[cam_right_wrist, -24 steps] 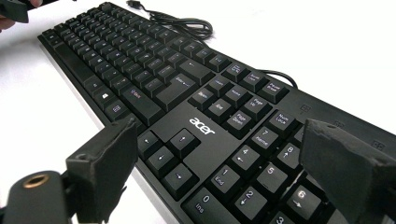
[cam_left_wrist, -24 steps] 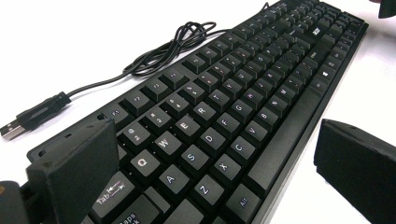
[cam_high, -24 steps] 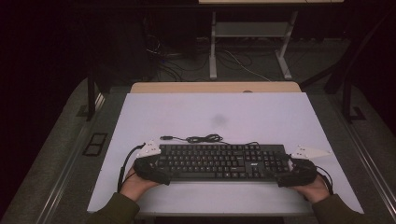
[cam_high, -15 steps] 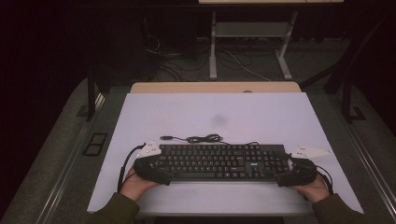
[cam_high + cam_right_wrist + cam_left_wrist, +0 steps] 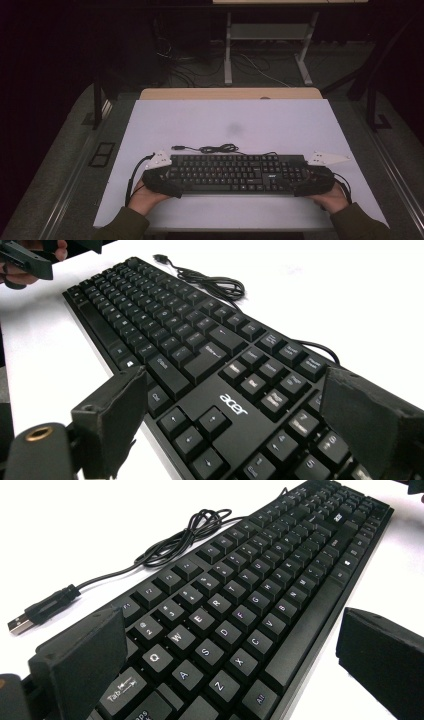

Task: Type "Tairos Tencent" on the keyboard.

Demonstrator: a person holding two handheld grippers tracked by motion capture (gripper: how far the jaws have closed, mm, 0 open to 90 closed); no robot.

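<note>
A black Acer keyboard lies across the near part of the white tabletop. Its cable is coiled just behind it and ends in a loose USB plug. My left gripper sits at the keyboard's left end. In the left gripper view its jaws straddle that end of the keyboard, and white table shows between the front edge and the near jaw. My right gripper sits at the number-pad end, its jaws standing wide on either side of the keyboard. Both stand open.
The white surface stretches bare behind the keyboard, with a faint grey smudge near its middle. A wooden strip borders the far edge. Beyond it stand a desk's metal legs among floor cables. Both hands rest near the front edge.
</note>
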